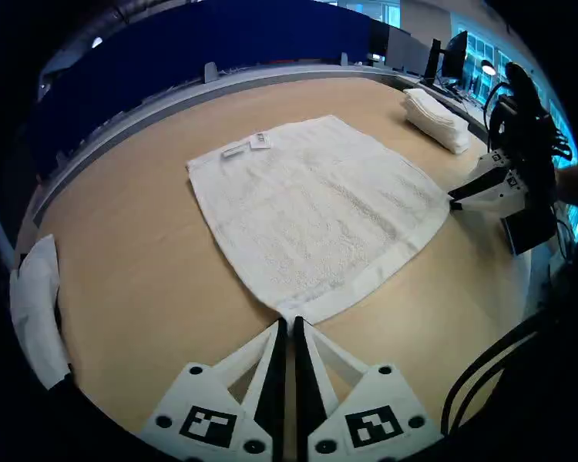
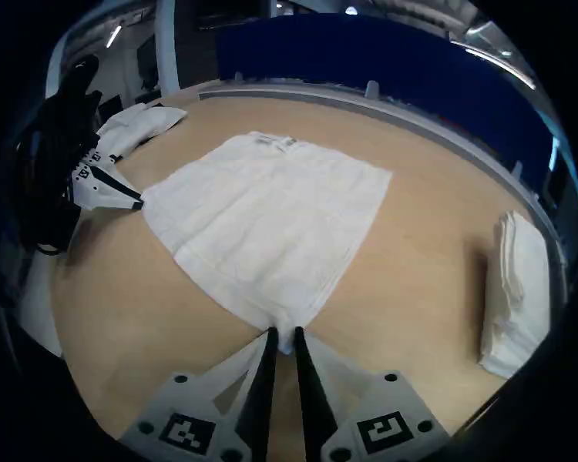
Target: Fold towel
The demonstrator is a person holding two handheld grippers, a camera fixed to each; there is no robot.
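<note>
The white terry-cloth towel (image 1: pixel 312 208) lies spread flat in a single layer on the light wooden table (image 1: pixel 135 254), roughly in its middle, with one corner pointing toward each camera. In the left gripper view, the left gripper (image 1: pixel 287 322) has its two black-edged fingers drawn almost together at the nearest corner of the towel, and the tip of the hemmed corner is pinched between them. In that view the right gripper (image 1: pixel 452 202) sits farther off at the right, its fingertips touching the towel's right-hand corner. In the right gripper view, the right gripper (image 2: pixel 282 333) stands the same way: its fingers are close together with a small wedge of white cloth clamped in the narrow gap, and the towel (image 2: pixel 266 215) fans out ahead of it. There the left gripper (image 2: pixel 140 205) meets the towel's left corner. Two small white labels (image 1: pixel 246 145) lie at the towel's far edge, on the side away from both grippers. A neat stack of folded white towels (image 1: pixel 437 119) rests on the table well apart from the spread towel, and a loose heap of white cloth (image 1: pixel 35 308) lies at the opposite edge. A dark blue partition wall (image 1: pixel 212 46) runs along the back of the table.
</note>
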